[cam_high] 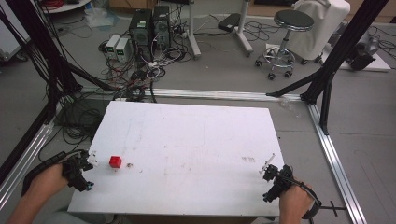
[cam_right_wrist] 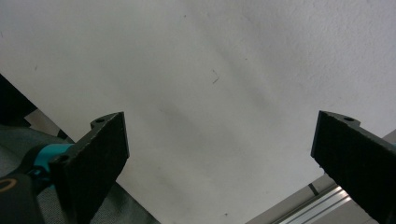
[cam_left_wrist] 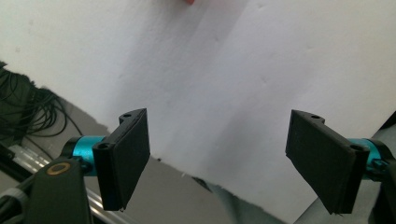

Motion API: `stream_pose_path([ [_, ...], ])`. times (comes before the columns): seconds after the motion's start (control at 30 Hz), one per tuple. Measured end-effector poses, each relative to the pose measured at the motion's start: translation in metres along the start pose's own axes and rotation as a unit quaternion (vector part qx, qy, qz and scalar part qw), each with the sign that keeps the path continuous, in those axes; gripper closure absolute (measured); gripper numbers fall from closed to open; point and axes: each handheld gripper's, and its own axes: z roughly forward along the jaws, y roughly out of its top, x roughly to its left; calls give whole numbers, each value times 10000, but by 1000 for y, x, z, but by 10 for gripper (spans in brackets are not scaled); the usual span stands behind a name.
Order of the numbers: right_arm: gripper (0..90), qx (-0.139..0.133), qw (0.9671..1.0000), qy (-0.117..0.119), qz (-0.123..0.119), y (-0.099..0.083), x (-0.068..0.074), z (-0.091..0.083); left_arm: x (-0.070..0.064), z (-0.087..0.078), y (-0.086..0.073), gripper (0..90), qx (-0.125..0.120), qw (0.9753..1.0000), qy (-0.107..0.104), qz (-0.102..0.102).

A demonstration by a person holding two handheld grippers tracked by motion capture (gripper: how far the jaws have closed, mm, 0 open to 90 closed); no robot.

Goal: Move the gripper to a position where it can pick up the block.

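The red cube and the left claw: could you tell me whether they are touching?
Apart. In the high view, bare white table shows between the red cube and the left claw, whose jaws stand wide open in the left gripper view.

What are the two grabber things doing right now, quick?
Left gripper: jaws open, holding nothing; the red cube sits apart from it on the table.
Right gripper: jaws open, holding nothing.

Small red cube (cam_high: 115, 161) sits flat on white table (cam_high: 196, 140), near its front-left edge, nothing touching it.
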Motion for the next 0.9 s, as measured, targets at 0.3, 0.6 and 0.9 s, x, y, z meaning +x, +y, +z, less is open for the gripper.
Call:
stream_pose_path([
  [0.3,33,-23,10000,-14,-8,0,0,0,14,-6,7,221,69,9990,-34,437],
  [0.6,33,-26,10000,17,-26,0,-1,1,28,-15,19,221,51,9940,44,1095],
  [0.9,33,-52,10000,31,-17,-1,-2,1,37,-19,35,220,74,9853,-73,1708],
])
